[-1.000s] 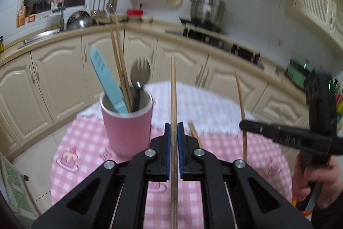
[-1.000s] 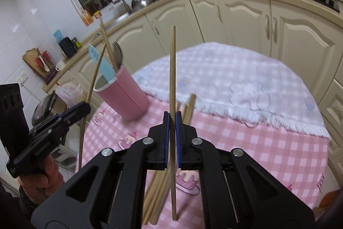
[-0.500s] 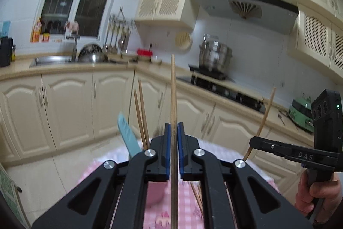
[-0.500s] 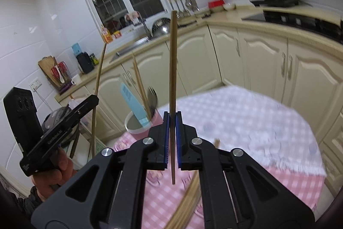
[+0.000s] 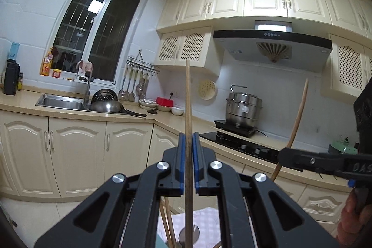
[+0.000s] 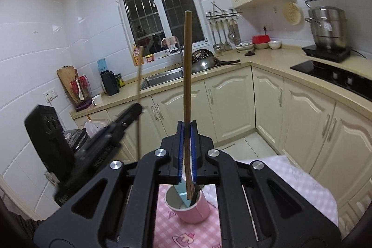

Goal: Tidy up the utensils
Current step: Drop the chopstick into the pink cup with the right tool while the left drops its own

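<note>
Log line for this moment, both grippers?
left gripper: shut on chopstick | right gripper: shut on second chopstick | pink cup: below

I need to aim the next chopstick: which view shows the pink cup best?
The right wrist view. There the pink cup shows its open rim and side below the right gripper, with utensils standing inside. In the left wrist view the cup itself is hidden behind the left gripper; only utensil tops show.

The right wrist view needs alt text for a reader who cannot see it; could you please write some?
The right gripper is shut on an upright wooden chopstick above a pink cup of utensils on a pink checked tablecloth. At left, the left gripper holds a second chopstick. Behind are cream cabinets, a sink and a dark window.
</note>
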`<control>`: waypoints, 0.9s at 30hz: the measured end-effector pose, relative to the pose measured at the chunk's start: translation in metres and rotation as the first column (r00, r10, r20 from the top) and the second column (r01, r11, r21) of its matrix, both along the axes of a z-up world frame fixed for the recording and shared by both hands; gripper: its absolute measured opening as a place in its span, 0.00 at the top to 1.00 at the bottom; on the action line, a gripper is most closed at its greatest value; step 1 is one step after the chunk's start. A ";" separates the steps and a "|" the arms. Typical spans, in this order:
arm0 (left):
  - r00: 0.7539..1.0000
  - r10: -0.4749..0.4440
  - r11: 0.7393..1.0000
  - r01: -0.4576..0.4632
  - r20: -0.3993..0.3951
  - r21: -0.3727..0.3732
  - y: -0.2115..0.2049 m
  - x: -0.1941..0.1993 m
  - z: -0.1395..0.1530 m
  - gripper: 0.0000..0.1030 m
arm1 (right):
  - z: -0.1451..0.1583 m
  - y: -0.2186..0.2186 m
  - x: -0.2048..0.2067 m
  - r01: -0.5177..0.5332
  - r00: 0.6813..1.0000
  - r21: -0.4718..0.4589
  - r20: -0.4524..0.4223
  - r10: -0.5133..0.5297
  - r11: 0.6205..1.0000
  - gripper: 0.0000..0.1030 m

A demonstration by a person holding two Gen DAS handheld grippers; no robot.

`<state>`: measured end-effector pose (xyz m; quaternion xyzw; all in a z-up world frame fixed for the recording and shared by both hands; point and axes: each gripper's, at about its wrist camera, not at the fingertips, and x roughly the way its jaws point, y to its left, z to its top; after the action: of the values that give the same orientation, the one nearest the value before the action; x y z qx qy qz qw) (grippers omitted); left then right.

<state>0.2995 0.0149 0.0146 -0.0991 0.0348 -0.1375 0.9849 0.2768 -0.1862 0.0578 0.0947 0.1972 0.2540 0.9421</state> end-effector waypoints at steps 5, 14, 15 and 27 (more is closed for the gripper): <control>1.000 0.016 1.000 -0.016 -0.014 0.013 -0.007 0.019 -0.020 0.95 | -0.012 0.012 0.014 -0.014 0.999 -0.013 -0.033 0.013 1.000 0.94; 0.997 0.031 0.999 -0.028 -0.072 0.040 -0.008 0.039 -0.062 0.94 | -0.051 0.030 0.037 -0.035 0.991 -0.043 -0.133 0.029 0.998 0.94; 0.996 0.033 0.998 -0.029 -0.079 0.047 -0.007 0.040 -0.066 0.94 | -0.056 0.030 0.040 -0.036 0.988 -0.045 -0.152 0.028 0.998 0.94; 0.989 0.038 0.998 -0.031 -0.141 0.057 0.015 0.009 -0.078 0.14 | -0.078 -0.023 0.033 0.080 0.973 0.071 -0.221 -0.063 0.994 0.10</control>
<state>0.3081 0.0304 -0.0634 -0.0825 0.1068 -0.1120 0.9845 0.3095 -0.2092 -0.0205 0.1665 0.2858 0.2156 0.9188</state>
